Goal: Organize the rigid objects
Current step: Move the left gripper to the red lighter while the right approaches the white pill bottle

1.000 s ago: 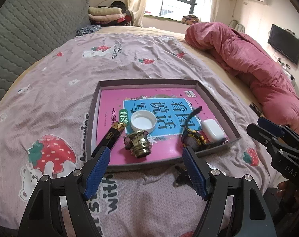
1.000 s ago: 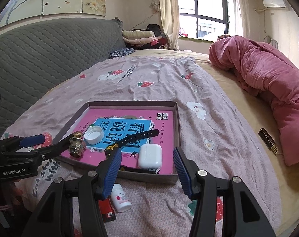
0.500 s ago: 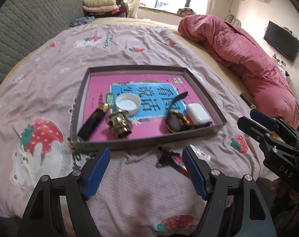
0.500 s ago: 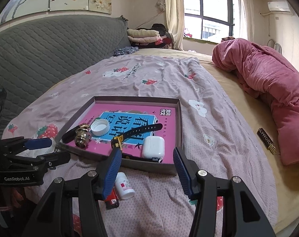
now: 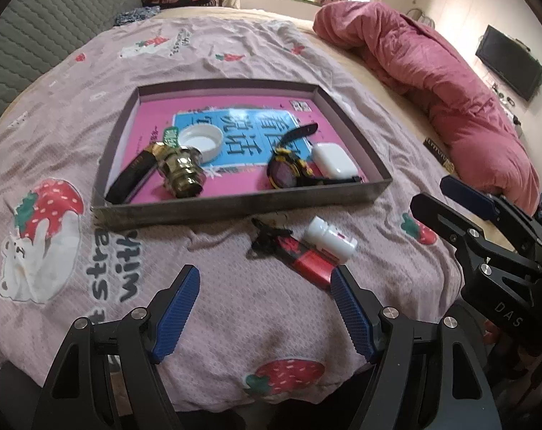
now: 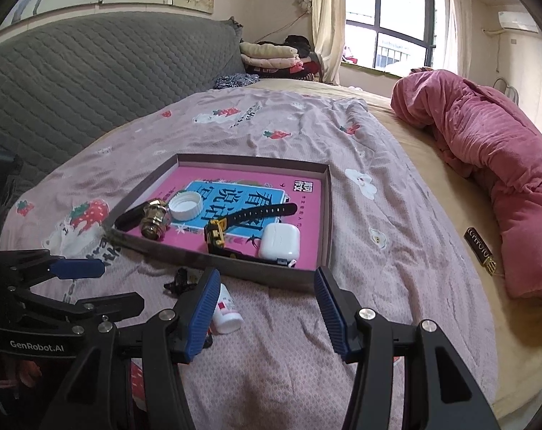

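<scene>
Left wrist view: the left gripper point(image 5: 265, 283) is hanging over the bed point(image 5: 206, 308), its blue fingers point(image 5: 176, 310) spread wide with nothing between them. Just beyond them a white pill bottle point(image 5: 330, 238), a red lighter point(image 5: 308, 261) and a small black clip point(image 5: 269, 238) are lying together on the pink sheet, just in front of the tray's near wall. Inside the tray point(image 5: 235, 209), on a pink book, a brass fitting point(image 5: 181, 170), a white cap point(image 5: 201, 139), a black tube point(image 5: 131, 177), a watch point(image 5: 288, 168) and a white earbud case point(image 5: 333, 157) are sitting. The right gripper point(image 5: 439, 197) is reaching in from the right, fingers released.

Right wrist view: the right gripper point(image 6: 267, 286) is hovering near the tray's point(image 6: 326, 215) near right corner, its fingers point(image 6: 330, 304) apart and empty. The pill bottle point(image 6: 226, 310) is lying partly behind the left finger. The left gripper point(image 6: 113, 283) is showing at the left. Far right, a dark tube point(image 6: 480, 249) is lying beside a red blanket point(image 6: 485, 157).
</scene>
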Action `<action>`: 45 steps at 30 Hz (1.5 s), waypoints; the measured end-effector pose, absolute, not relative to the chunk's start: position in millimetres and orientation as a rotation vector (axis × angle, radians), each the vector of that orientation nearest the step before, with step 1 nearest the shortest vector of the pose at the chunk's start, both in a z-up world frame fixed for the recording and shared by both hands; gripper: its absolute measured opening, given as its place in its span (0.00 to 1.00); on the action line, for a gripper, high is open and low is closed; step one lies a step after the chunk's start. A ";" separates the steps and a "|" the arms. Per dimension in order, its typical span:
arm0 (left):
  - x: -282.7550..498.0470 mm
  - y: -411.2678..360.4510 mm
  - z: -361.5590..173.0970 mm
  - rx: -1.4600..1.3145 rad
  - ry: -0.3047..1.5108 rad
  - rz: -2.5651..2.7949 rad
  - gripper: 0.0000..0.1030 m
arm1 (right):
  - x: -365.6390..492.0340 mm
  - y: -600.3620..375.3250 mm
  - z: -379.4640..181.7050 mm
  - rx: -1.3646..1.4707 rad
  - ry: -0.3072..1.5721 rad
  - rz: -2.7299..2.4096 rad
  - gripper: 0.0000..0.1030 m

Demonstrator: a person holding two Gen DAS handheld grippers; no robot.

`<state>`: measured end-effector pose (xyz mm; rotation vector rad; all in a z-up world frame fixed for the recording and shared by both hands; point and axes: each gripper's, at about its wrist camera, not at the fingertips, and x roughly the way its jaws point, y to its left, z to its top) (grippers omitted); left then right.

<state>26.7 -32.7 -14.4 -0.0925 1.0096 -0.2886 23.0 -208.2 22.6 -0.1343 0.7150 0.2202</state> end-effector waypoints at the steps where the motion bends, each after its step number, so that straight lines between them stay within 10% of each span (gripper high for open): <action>1: 26.6 -34.5 -15.4 -0.092 1.014 -0.290 0.74 | 22.6 -208.5 21.9 -0.135 0.718 0.220 0.52; 45: 55.0 -67.1 -61.7 -0.097 1.165 -0.230 0.74 | 25.8 -221.9 9.2 -0.093 0.739 0.218 0.53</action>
